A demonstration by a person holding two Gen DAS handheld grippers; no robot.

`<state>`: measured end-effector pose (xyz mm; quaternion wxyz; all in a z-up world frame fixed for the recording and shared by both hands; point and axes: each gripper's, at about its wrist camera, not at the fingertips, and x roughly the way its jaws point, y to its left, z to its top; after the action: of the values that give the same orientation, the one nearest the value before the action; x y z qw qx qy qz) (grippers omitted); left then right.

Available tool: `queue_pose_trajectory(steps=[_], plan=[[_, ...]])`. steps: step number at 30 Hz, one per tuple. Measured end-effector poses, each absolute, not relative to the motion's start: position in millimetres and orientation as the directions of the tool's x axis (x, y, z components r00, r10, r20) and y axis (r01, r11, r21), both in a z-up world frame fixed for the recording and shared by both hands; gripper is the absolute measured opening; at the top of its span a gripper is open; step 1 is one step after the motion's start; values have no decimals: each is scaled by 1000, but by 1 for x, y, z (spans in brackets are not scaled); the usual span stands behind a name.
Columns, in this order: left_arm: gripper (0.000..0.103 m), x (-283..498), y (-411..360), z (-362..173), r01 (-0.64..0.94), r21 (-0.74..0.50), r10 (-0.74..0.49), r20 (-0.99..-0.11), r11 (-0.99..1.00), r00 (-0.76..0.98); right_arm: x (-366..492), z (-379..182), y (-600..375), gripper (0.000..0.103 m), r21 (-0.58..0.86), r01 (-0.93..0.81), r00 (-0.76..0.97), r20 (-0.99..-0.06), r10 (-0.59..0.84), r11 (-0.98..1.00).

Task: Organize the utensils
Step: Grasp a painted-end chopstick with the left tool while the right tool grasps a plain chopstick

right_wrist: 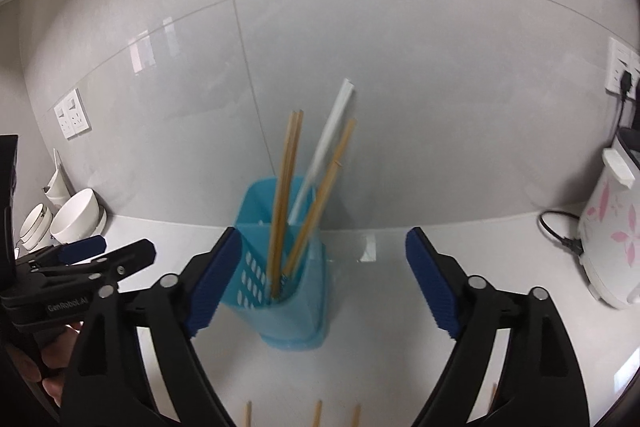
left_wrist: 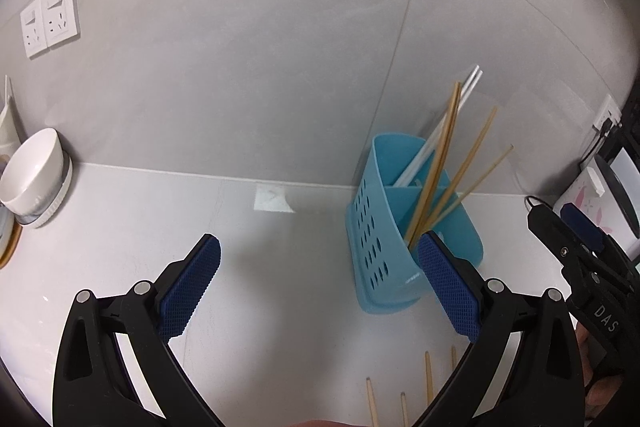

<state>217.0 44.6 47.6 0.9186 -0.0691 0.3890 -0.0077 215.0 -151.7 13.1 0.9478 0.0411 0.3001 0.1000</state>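
A blue perforated utensil holder (left_wrist: 400,227) stands on the white counter by the wall; it also shows in the right wrist view (right_wrist: 280,283). Several wooden chopsticks (left_wrist: 440,163) and white chopsticks (left_wrist: 460,99) lean inside it, also visible from the right wrist (right_wrist: 286,187). More wooden chopsticks (left_wrist: 428,379) lie on the counter in front, their tips showing (right_wrist: 318,413). My left gripper (left_wrist: 320,279) is open and empty, left of the holder. My right gripper (right_wrist: 324,287) is open and empty, just in front of the holder.
White bowls (left_wrist: 36,171) stack at the left by the wall, also seen from the right wrist (right_wrist: 76,215). A white flowered rice cooker (right_wrist: 612,235) with a black cord stands at the right. Wall sockets (left_wrist: 50,15) are on the tiled wall.
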Motion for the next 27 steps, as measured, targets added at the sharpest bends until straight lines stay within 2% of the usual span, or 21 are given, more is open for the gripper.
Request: queue_pose_trajectory(steps=[4, 14, 27], plan=[[97, 206, 44, 40, -53, -144, -73, -744, 988, 665, 203, 6, -162, 92, 137, -139, 770, -607, 194, 981], [97, 167, 37, 3, -98, -110, -36, -828, 989, 559, 172, -29, -176, 93, 74, -81, 650, -752, 109, 994], [97, 117, 12, -50, -104, -93, -39, -902, 990, 430, 130, -81, -183, 93, 47, -71, 504, -860, 77, 996]])
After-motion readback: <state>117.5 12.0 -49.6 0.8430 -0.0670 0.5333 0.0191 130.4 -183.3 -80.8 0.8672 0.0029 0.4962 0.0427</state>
